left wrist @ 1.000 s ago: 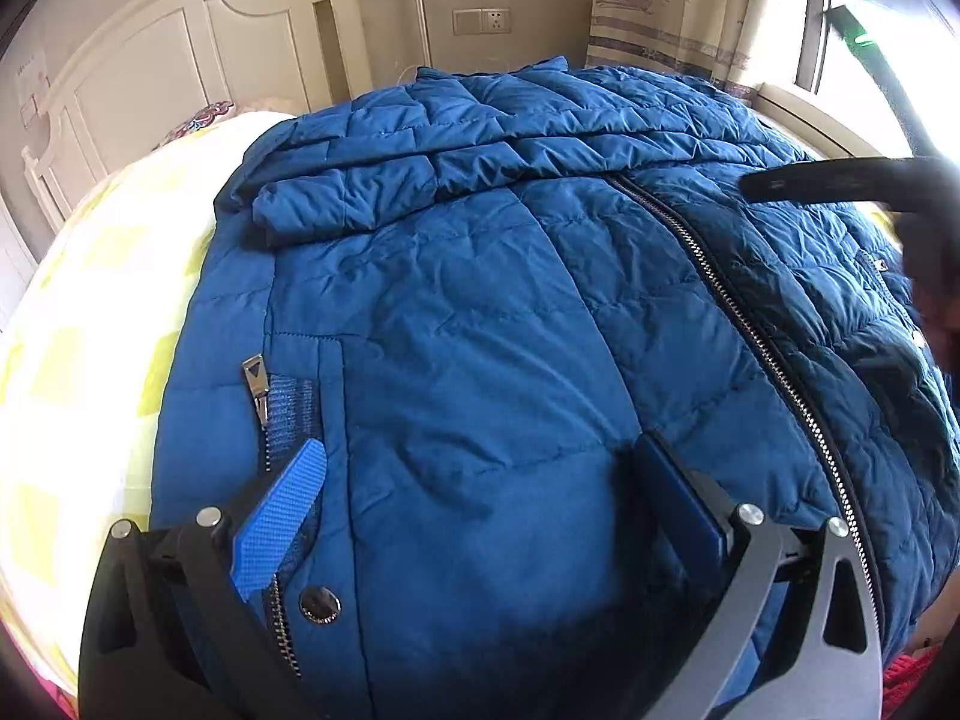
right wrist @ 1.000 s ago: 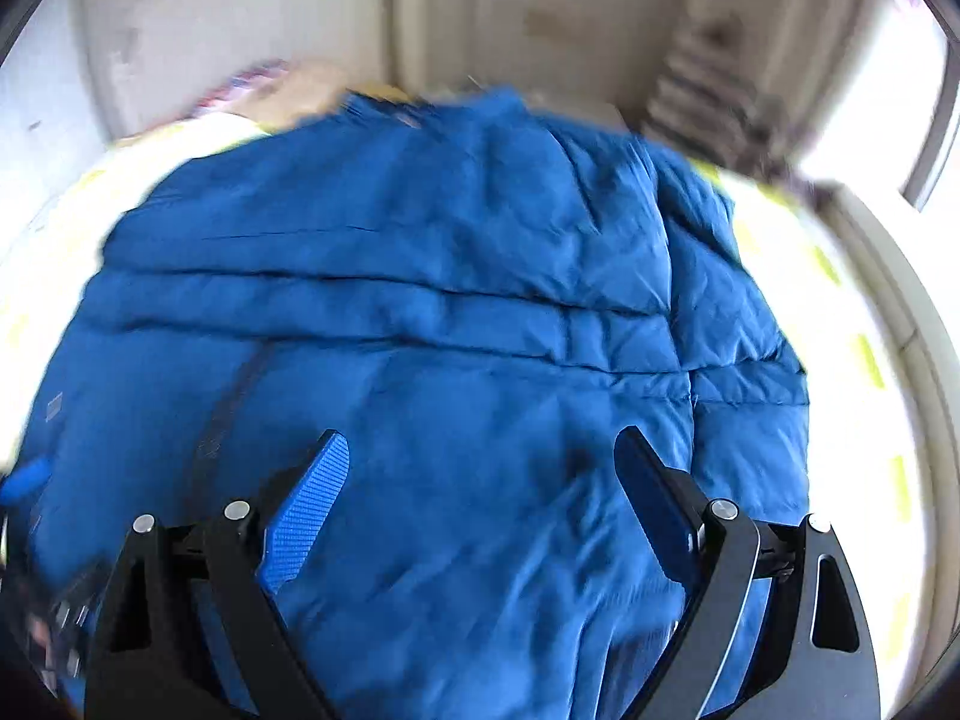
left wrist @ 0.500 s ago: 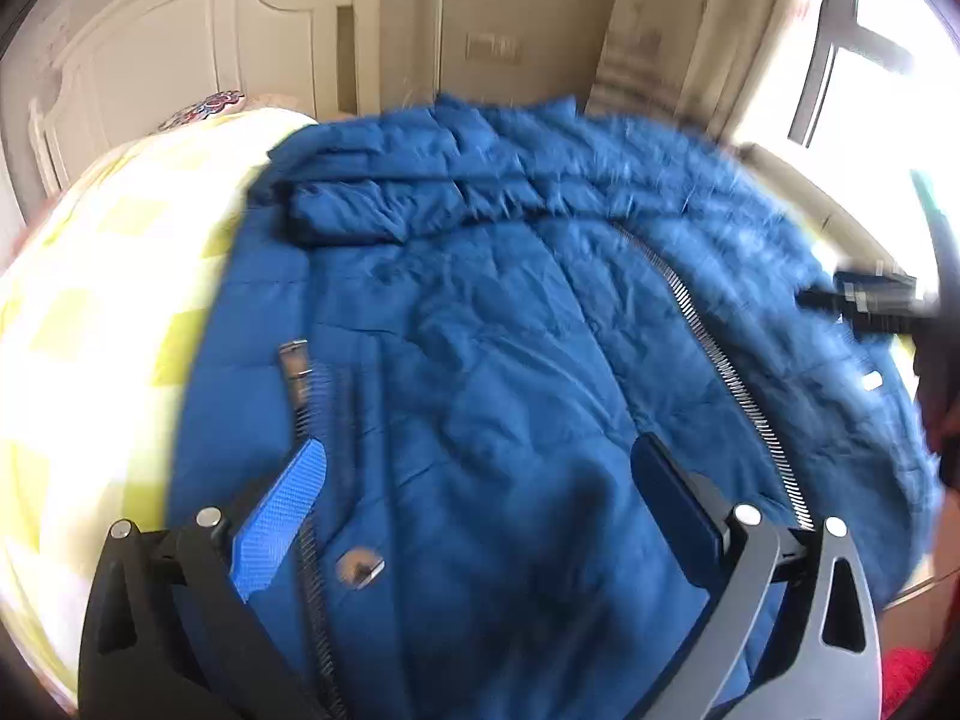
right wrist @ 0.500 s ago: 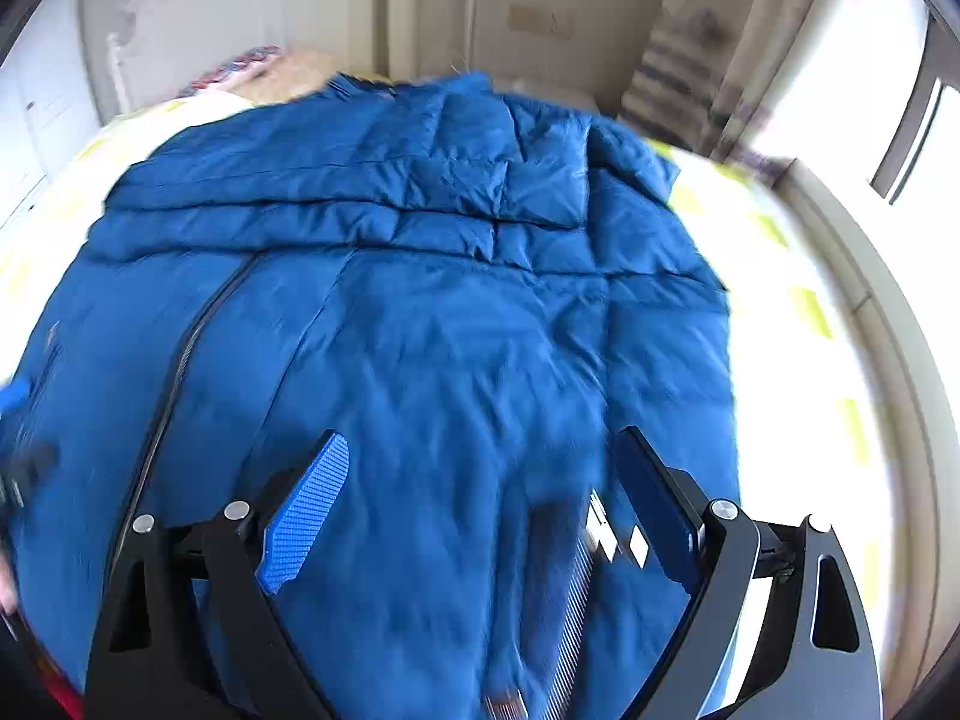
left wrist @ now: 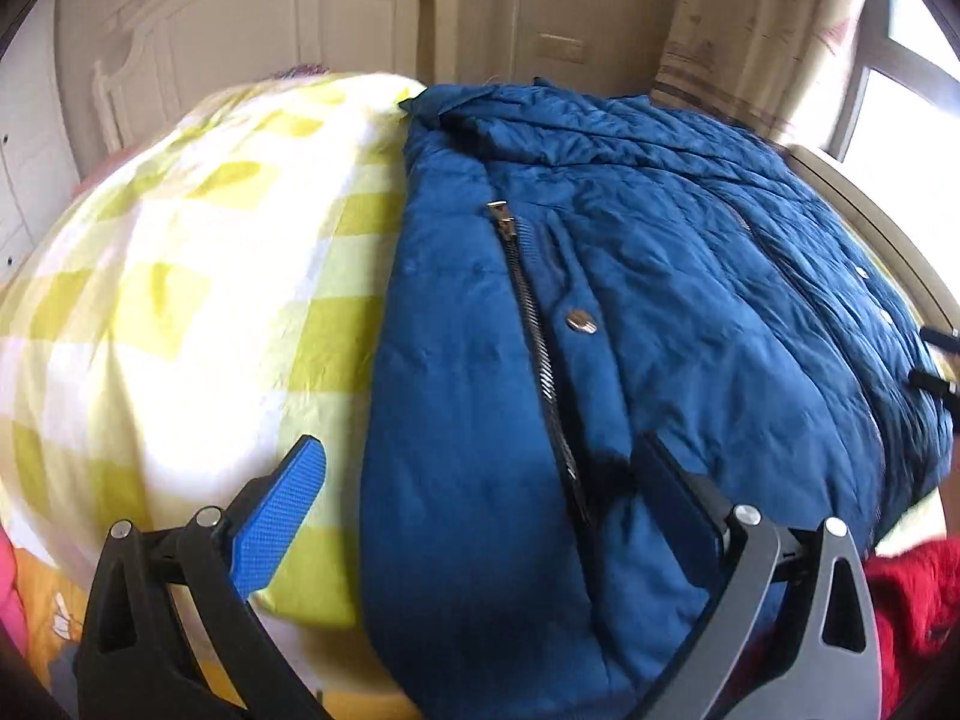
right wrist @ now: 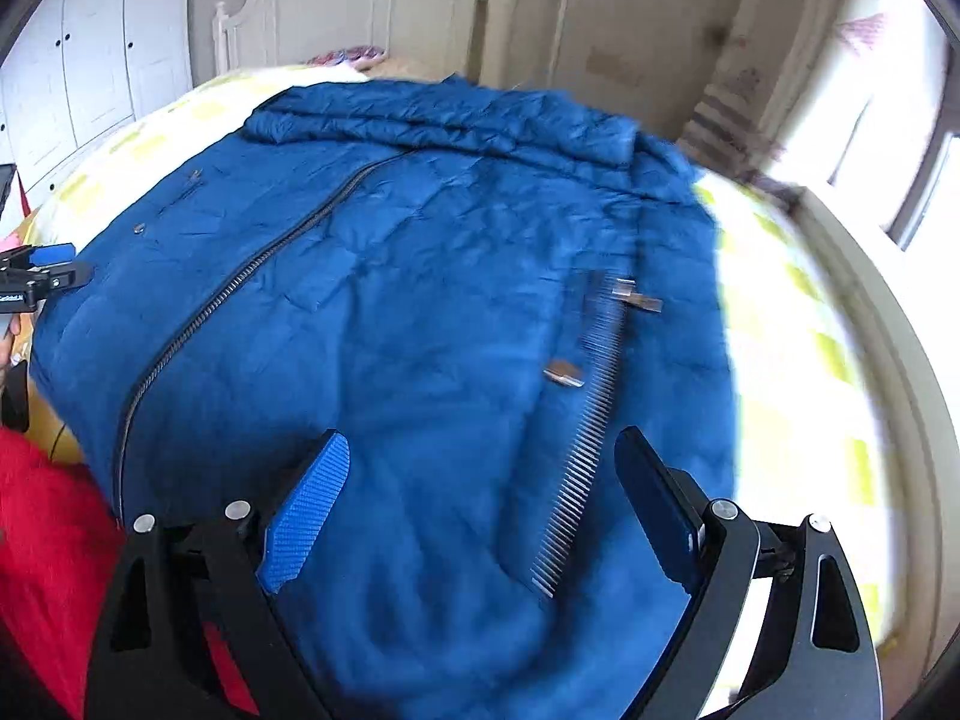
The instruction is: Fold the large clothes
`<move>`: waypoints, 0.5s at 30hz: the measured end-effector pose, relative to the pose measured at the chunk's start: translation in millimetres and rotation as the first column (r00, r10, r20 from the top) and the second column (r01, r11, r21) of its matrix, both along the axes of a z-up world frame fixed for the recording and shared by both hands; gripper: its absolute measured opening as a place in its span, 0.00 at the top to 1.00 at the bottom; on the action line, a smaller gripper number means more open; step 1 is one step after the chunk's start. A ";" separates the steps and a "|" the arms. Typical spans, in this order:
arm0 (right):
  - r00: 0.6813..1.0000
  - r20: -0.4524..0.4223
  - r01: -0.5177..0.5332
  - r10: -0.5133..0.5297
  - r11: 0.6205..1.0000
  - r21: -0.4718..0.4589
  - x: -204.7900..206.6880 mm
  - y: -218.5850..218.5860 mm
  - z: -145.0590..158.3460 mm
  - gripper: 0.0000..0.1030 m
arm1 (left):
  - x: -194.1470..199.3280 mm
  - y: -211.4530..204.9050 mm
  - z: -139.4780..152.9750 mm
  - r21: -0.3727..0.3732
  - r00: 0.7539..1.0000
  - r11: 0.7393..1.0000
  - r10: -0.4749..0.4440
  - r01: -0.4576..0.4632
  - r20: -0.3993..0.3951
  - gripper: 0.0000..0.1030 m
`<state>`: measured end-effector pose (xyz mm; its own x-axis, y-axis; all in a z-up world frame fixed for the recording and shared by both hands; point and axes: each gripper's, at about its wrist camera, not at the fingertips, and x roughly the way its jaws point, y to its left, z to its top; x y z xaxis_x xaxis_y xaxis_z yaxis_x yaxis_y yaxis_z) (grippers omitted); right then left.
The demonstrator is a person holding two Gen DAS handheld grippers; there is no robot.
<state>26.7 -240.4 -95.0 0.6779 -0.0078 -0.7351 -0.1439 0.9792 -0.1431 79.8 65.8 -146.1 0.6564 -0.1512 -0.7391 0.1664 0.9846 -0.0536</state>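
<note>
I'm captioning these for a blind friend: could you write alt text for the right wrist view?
A blue puffer jacket lies spread on a bed with a yellow-checked sheet, its front zipper closed. The open right gripper hovers over its hem, holding nothing; the left gripper shows at the left edge.

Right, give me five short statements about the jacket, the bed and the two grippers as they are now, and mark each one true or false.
1. The blue jacket lies spread on a bed with a yellow-and-white checked cover. True.
2. The left gripper is clamped on the jacket's hem. False: its jaws stand wide apart, with nothing pinched between them.
3. The right gripper is open above the jacket. True.
4. The jacket's front zip is undone and the front lies open. False: the zip runs closed along the front.
5. A red garment lies near the jacket's lower edge. True.
</note>
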 end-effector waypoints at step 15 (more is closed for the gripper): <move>0.995 0.003 0.094 -0.097 0.969 0.229 -55.5 -49.2 -28.3 0.32 | -31.3 0.1 -11.7 0.002 0.998 0.999 -0.050 0.050 -0.031 0.02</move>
